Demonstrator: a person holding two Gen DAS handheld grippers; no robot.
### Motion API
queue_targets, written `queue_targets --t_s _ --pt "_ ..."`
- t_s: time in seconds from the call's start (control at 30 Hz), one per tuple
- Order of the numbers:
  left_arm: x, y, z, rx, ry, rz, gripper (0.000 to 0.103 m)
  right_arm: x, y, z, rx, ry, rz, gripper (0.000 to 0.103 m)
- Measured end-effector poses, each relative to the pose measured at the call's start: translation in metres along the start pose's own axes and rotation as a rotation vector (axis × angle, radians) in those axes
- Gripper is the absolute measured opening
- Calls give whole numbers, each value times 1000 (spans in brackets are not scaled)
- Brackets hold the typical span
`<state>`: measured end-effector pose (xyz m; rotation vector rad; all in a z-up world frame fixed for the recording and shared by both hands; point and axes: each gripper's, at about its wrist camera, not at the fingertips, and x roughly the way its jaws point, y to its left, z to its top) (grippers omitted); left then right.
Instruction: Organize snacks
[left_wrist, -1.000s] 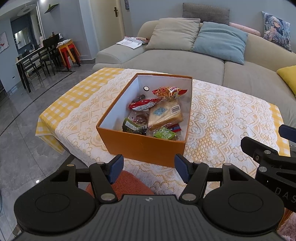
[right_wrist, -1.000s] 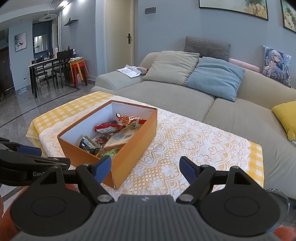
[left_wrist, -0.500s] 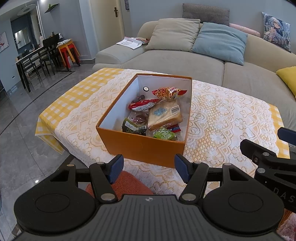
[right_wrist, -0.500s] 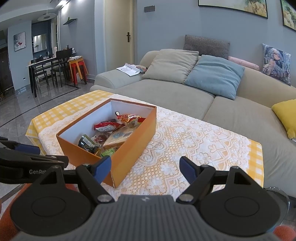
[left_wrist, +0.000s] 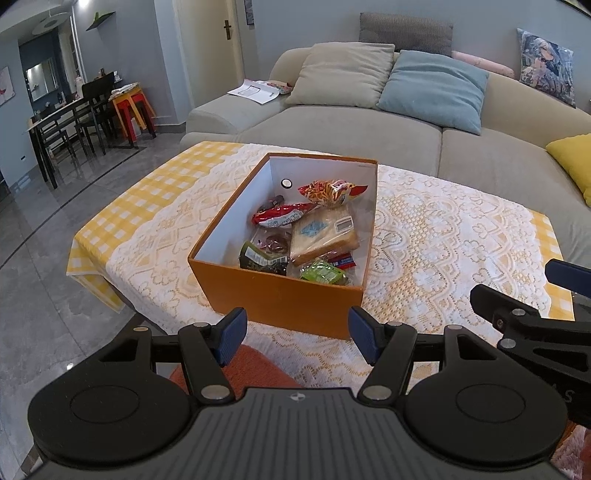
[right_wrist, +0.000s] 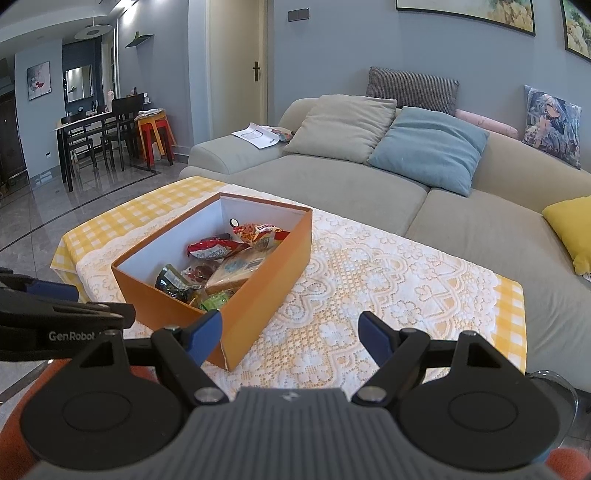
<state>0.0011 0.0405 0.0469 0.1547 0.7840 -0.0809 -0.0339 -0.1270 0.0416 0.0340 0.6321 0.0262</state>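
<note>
An orange box (left_wrist: 280, 302) with a white inside stands on the lace-covered table (left_wrist: 443, 236). It holds several snacks: a wrapped sandwich (left_wrist: 323, 234), a red packet (left_wrist: 282, 215), an orange-red chip bag (left_wrist: 328, 190), a dark green packet (left_wrist: 258, 256) and a light green packet (left_wrist: 323, 272). The box also shows in the right wrist view (right_wrist: 266, 280). My left gripper (left_wrist: 297, 338) is open and empty, held just in front of the box's near wall. My right gripper (right_wrist: 290, 338) is open and empty, near the box's right corner.
A grey sofa (left_wrist: 332, 125) with beige, blue and yellow cushions stands behind the table. A dining table with chairs and red stools (left_wrist: 131, 107) is at the far left. An orange cushion (left_wrist: 255, 367) lies below the table's near edge.
Both grippers have barely moved; the view has shifted very slightly. Both stay open and empty.
</note>
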Motion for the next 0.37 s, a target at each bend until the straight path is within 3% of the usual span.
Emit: queue_targets --t_s 0.37 --pt "2 4 -1 -26 12 -2 74 0 -1 -2 -2 2 0 79"
